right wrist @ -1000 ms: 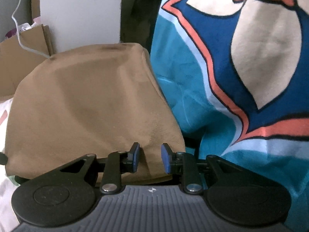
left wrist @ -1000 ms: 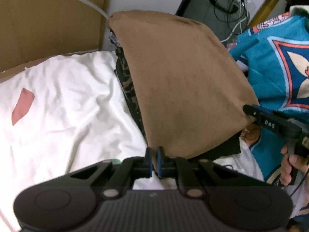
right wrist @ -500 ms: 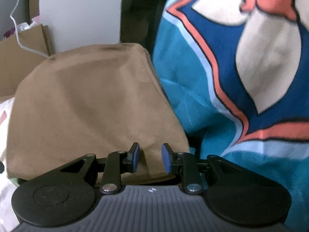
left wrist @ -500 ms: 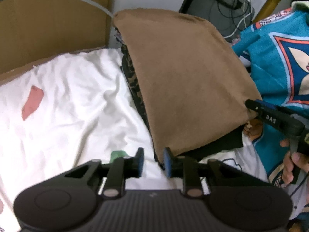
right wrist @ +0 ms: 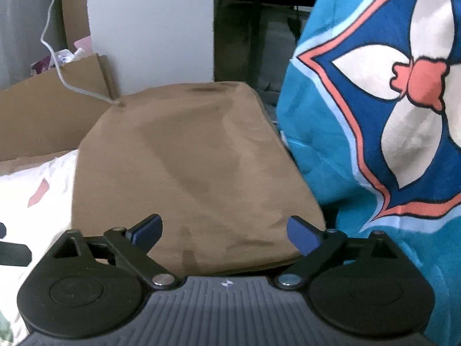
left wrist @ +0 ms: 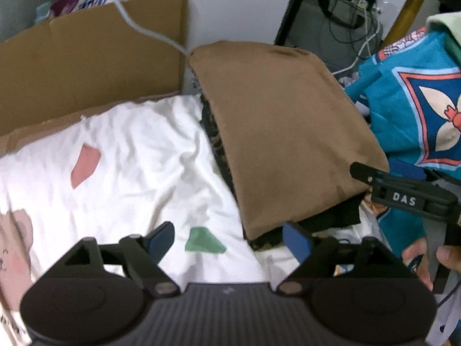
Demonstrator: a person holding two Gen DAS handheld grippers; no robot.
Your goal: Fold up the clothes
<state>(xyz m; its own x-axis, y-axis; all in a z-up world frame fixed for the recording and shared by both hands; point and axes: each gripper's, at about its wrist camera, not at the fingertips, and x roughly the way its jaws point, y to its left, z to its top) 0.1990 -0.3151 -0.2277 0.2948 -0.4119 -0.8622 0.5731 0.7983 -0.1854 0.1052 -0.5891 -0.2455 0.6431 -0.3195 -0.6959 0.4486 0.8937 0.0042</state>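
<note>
Here, on my left wrist view, the left gripper (left wrist: pixel 229 238) hangs released, its blue-padded fingers (left wrist: pixel 161 238) spread wide and holding nothing. Between them I see a white sheet (left wrist: pixel 129 178) printed with pink and green patches. The folded brown garment (left wrist: pixel 285 132) lies just ahead and to the right, resting on top of darker folded clothes (left wrist: pixel 216 141) whose patterned edges show along its left side; a black piece (left wrist: pixel 337 217) peeks out under its near corner. At the upper left stands a cardboard box (left wrist: pixel 86 66) with some packets (left wrist: pixel 86 0) poking out of its top, too blurred to name. A white cable (left wrist: pixel 138 23) runs across the box down to the far corner of the brown garment. To the right sits a teal printed garment (left wrist: pixel 415 121), bunched up. One black finger (left wrist: pixel 371 174) of the other tool touches the brown garment's right near corner, and my hand (left wrist: pixel 423 259) shows below it.

On the right wrist view, the right gripper (right wrist: pixel 224 232) is also released, fingers (right wrist: pixel 147 229) wide apart, hovering over the near edge of the brown garment (right wrist: pixel 196 167) without gripping it. The teal printed garment (right wrist: pixel 374 115) crowds the right side, pressed against the brown one. The cardboard box (right wrist: pixel 43 115) and white cable (right wrist: pixel 57 57) sit at the left, with the sheet (right wrist: pixel 37 201) below.
</note>
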